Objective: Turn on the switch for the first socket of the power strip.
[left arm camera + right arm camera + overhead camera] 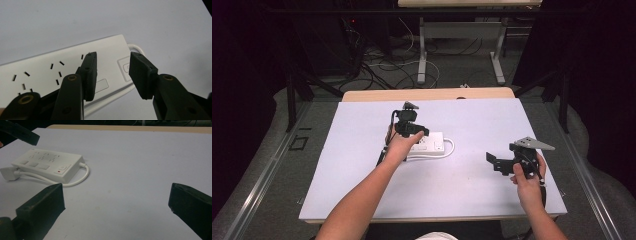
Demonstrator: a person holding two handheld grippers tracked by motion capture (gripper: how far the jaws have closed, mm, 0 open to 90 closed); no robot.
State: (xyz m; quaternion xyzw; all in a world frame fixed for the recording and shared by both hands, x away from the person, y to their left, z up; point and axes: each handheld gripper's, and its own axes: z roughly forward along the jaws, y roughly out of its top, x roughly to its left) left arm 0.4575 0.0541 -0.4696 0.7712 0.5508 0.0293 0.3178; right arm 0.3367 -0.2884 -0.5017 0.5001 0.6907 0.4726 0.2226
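— What are your left tongs (112,75) doing?

— I hold them over the white power strip (428,144), which lies near the middle of the worktop (362,150). In the left gripper view my two black pads stand partly apart, narrower than my other pair. One pad (90,75) hangs over the strip's top face, just beside the last group of socket slots; the other (142,75) sits by the square switch at the strip's end. The gap between them takes in that end of the strip, but I cannot see either pad pressing on the plastic, so I would not call it a grip. Whether the tips touch the strip's surface I cannot tell.

— And the right tongs (115,205)?

— Wide open and holding nothing. In the right gripper view the two jaws stand far apart above bare worktop. In the high view my right hand (527,172) keeps them near the right edge of the worktop, well apart from the strip and pointing left toward it.

— How does the strip lie?

— Flat, sockets up. Its white cord (75,181) leaves the switch end, curls round along the near side and ends in a white plug (8,173) lying beside the strip's far end. A small red mark shows by the switch (62,167).
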